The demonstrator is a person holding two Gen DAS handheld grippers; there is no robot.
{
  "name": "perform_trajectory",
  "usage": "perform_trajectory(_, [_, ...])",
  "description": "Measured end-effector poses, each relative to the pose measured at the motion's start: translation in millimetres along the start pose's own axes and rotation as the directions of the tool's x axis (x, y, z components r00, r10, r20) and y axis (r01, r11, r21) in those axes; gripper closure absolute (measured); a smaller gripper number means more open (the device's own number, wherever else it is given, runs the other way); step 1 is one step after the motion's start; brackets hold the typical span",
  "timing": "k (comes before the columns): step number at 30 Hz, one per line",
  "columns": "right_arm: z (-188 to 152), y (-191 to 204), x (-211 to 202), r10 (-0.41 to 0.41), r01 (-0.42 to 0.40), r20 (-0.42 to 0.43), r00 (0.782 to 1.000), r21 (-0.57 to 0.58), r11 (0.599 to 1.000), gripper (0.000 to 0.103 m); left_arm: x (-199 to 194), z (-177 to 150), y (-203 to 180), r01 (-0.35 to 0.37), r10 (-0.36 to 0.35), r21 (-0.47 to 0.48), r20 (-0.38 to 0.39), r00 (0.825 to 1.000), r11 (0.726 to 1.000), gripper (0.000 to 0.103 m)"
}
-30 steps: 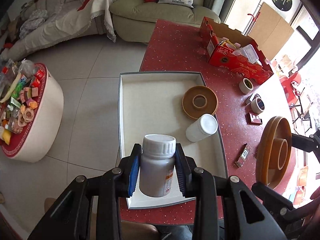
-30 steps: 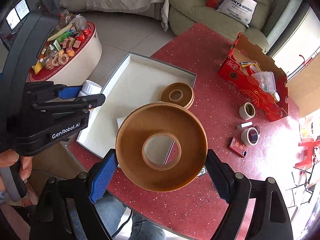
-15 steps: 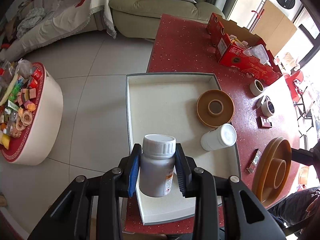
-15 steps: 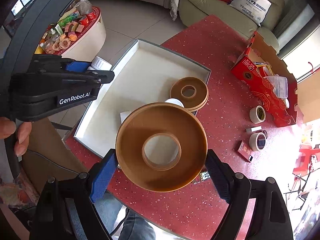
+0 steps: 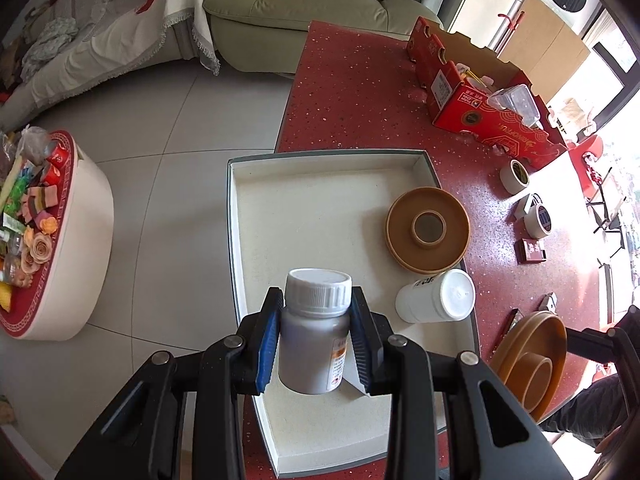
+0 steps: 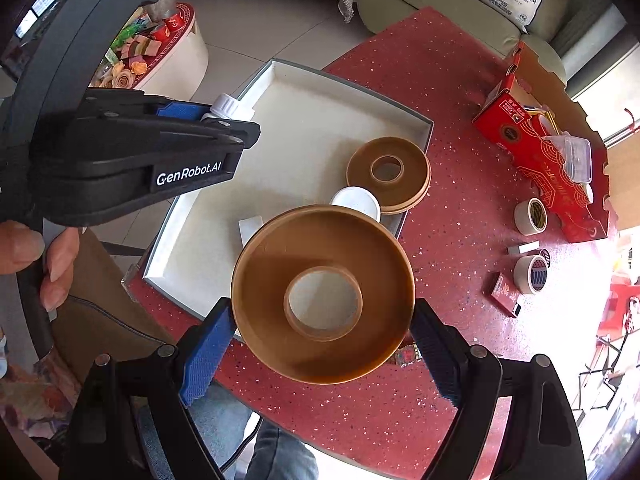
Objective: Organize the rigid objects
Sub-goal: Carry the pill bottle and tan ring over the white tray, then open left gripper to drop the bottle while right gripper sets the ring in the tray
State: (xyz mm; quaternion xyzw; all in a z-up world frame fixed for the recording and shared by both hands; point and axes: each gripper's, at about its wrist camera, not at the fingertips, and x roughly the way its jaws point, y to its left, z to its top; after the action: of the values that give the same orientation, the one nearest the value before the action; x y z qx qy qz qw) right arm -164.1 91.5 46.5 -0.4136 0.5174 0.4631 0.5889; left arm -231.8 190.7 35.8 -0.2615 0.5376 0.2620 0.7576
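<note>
Now carrying both loads over the white tray (image 5: pixel 240 240): left gripper (image 5: pixel 314 344) jaws clamping the grey bottle (image 5: pixel 314 344), right gripper (image 6: pixel 320 344) jaws gripping the brown ring dish (image 6: pixel 320 292), at four o'clock; needing lowering, then releasing beside the lying white bottle (image 5: pixel 434 300)

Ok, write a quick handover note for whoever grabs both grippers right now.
Left gripper: shut on the grey bottle, upright, over the white tray.
Right gripper: shut on a brown tape roll, over the tray's near corner and the red table.
Done: second brown roll and a white bottle on its side are in the tray.
Left: set down both held items; two small tape rolls and a small red box are out on the table.
</note>
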Motion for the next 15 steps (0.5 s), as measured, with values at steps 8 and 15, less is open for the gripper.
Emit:
perform_trajectory(8, [-4.5, -13.5, 12.5, 0.059, -0.055, -0.036, 0.998, 0.1, 0.993, 0.016, 10.3, 5.8, 0.4, -0.01, 0.011, 0.019, -0.01, 1.0, 1.0, 0.068])
perform_trajectory(15, [0.0, -1.6, 31.4, 0.083, -0.077, -0.081, 0.993, 0.082, 0.994, 0.016, 25.3, 11.3, 2.5, -0.023, 0.023, 0.02, -0.035, 0.999, 1.0, 0.068])
